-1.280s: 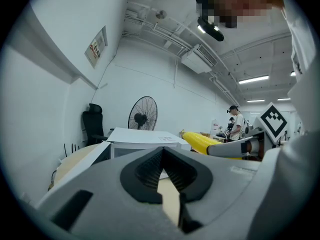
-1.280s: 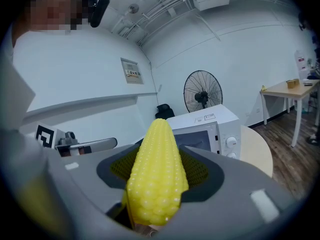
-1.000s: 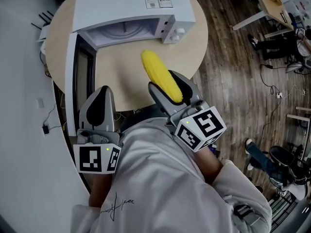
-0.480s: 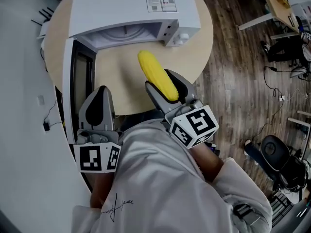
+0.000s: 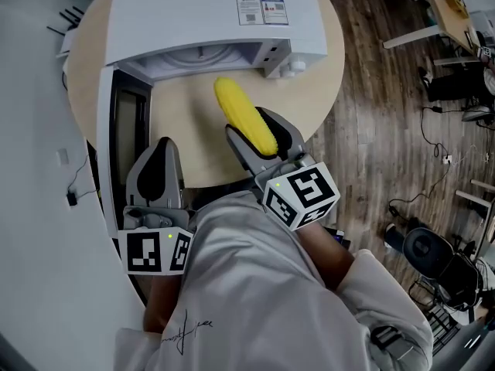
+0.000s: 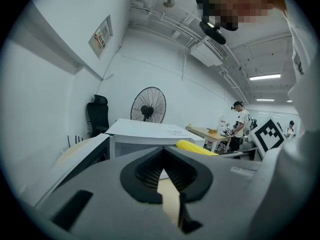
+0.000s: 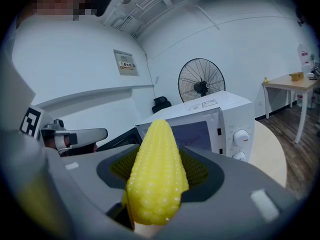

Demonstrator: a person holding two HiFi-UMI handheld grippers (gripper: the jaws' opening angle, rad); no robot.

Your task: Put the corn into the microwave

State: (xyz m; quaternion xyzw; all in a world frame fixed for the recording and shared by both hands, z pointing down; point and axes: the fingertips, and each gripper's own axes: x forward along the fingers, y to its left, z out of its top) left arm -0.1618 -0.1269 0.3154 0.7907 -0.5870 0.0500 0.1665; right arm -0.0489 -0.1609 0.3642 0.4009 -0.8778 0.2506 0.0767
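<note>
microwave cut off at top, label print unreadable

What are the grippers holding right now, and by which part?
The right gripper clamps the corn by its thick rear half, tip toward the microwave. The left gripper holds nothing.

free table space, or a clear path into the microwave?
Bare tabletop lies between the open door, the microwave front and the near edge; the corn in the right gripper hangs over it. The cavity mouth looks clear. Beside the knobs, only a narrow strip.
</note>
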